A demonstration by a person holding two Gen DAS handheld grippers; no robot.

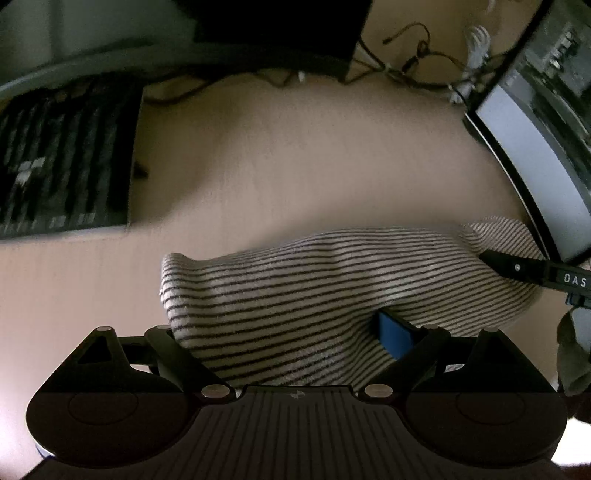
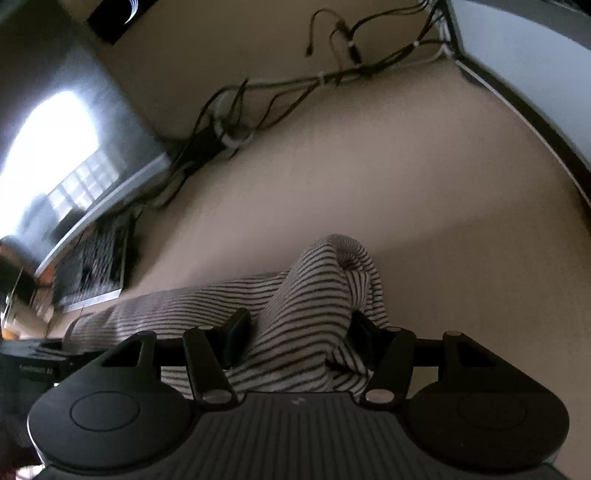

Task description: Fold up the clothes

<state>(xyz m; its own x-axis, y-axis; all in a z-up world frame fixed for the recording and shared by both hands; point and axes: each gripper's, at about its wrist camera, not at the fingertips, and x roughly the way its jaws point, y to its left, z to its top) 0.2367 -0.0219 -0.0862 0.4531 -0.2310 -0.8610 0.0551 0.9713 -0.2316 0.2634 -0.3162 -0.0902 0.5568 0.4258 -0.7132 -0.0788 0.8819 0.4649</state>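
A white garment with thin dark stripes lies bunched on the beige table. My left gripper sits at its near edge with the cloth draped over and between the fingers; one blue pad shows and the other is hidden. My right gripper holds a raised fold of the same striped garment between its fingers. The right gripper's finger also shows at the garment's right end in the left wrist view.
A dark keyboard lies at the left. A tangle of cables runs along the table's back. A white-edged device stands at the right. A dark monitor base is behind.
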